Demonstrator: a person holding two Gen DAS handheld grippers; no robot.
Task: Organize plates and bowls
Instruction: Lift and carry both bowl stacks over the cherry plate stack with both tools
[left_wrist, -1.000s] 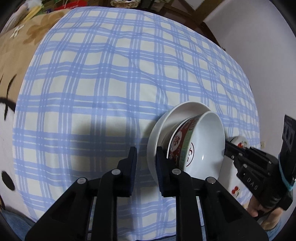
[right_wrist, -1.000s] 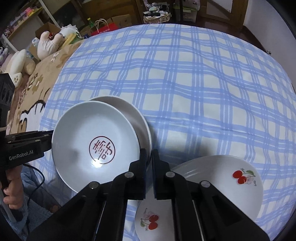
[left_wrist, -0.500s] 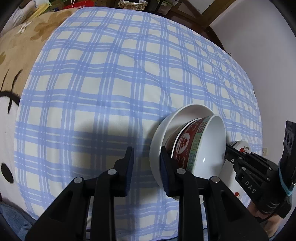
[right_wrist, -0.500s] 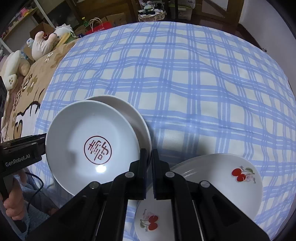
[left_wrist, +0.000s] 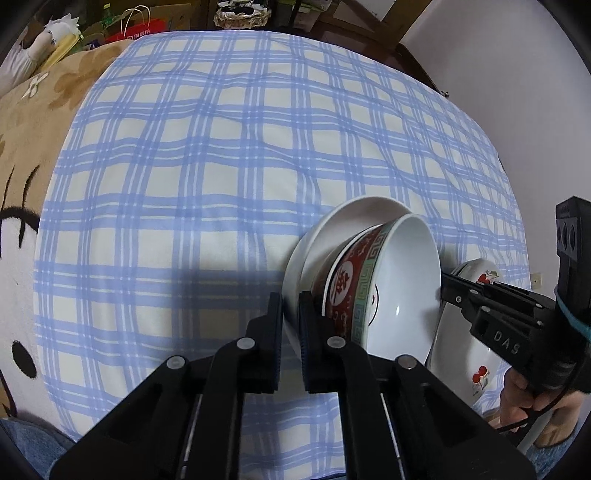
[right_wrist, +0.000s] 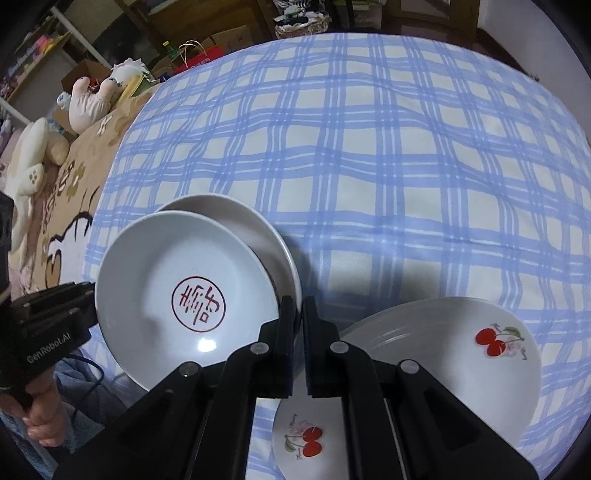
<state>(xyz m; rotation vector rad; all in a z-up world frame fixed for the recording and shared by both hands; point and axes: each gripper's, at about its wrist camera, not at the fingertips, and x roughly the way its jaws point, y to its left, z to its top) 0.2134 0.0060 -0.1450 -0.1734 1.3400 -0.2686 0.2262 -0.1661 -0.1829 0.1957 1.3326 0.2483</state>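
A plain white plate (left_wrist: 332, 229) lies on the blue checked cloth with a bowl (left_wrist: 399, 288) in it; the bowl is red-patterned outside and white inside with a red seal (right_wrist: 197, 304). My left gripper (left_wrist: 290, 321) is closing on the plate's near-left rim, with the pads pressing on it. My right gripper (right_wrist: 299, 317) is shut on the opposite rim of the same plate (right_wrist: 236, 214), close beside the bowl's edge. Each gripper also shows in the other's view: the right gripper (left_wrist: 443, 291) and the left gripper (right_wrist: 90, 295).
Two white cherry-printed dishes sit right of the stack, a large one (right_wrist: 480, 350) and a small one (right_wrist: 306, 443). The checked cloth (left_wrist: 221, 166) stretches far beyond. A brown cartoon blanket (left_wrist: 22, 147) and soft toys (right_wrist: 92, 99) lie to the left. A hand (left_wrist: 524, 391) holds each gripper.
The left jaws stood apart around the plate's rim and have now come together on it. The right gripper has kept its grip in the same place.
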